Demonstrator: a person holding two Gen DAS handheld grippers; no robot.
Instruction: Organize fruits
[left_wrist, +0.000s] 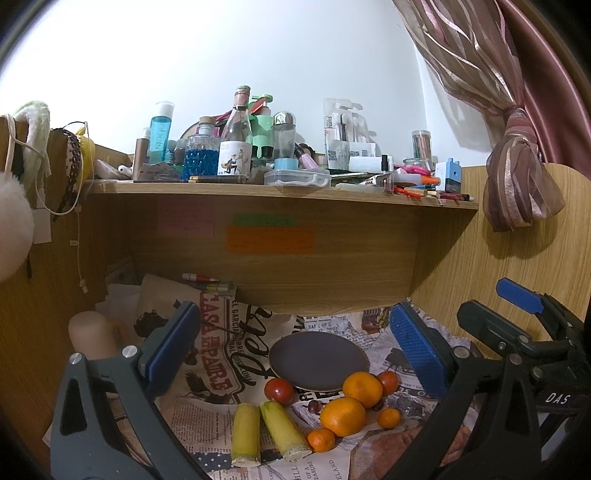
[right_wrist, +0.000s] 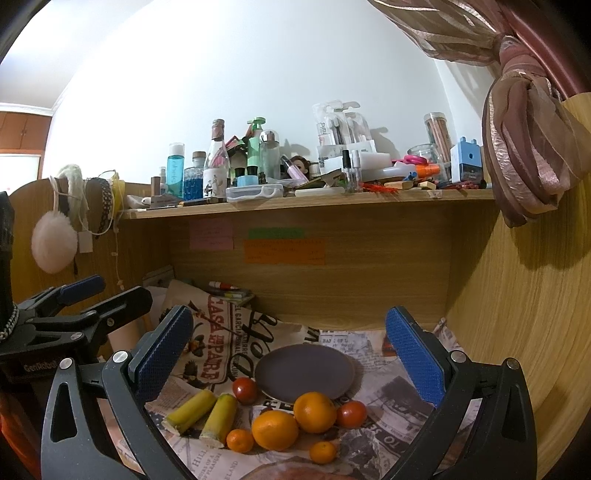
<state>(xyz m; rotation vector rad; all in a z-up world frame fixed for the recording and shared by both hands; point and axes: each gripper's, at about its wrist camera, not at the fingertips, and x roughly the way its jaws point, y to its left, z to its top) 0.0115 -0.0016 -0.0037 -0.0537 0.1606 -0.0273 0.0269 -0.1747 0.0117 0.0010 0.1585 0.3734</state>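
On a newspaper-print cloth lie two large oranges (left_wrist: 342, 416) (right_wrist: 314, 411), two small ones (left_wrist: 321, 440), two tomatoes (left_wrist: 279, 390) (right_wrist: 245, 390) and two yellow-green corn pieces (left_wrist: 246, 434) (right_wrist: 219, 419), all in front of an empty dark plate (left_wrist: 318, 360) (right_wrist: 304, 370). My left gripper (left_wrist: 295, 350) is open and empty, hovering above the fruit. My right gripper (right_wrist: 290, 358) is open and empty too, also above the fruit. Each gripper shows at the edge of the other's view.
A wooden shelf (left_wrist: 280, 192) crowded with bottles, jars and boxes overhangs the desk's back. Wooden side panels (right_wrist: 517, 314) close in left and right. A tied curtain (right_wrist: 524, 147) hangs at right. A beige cup (left_wrist: 92, 334) stands at left.
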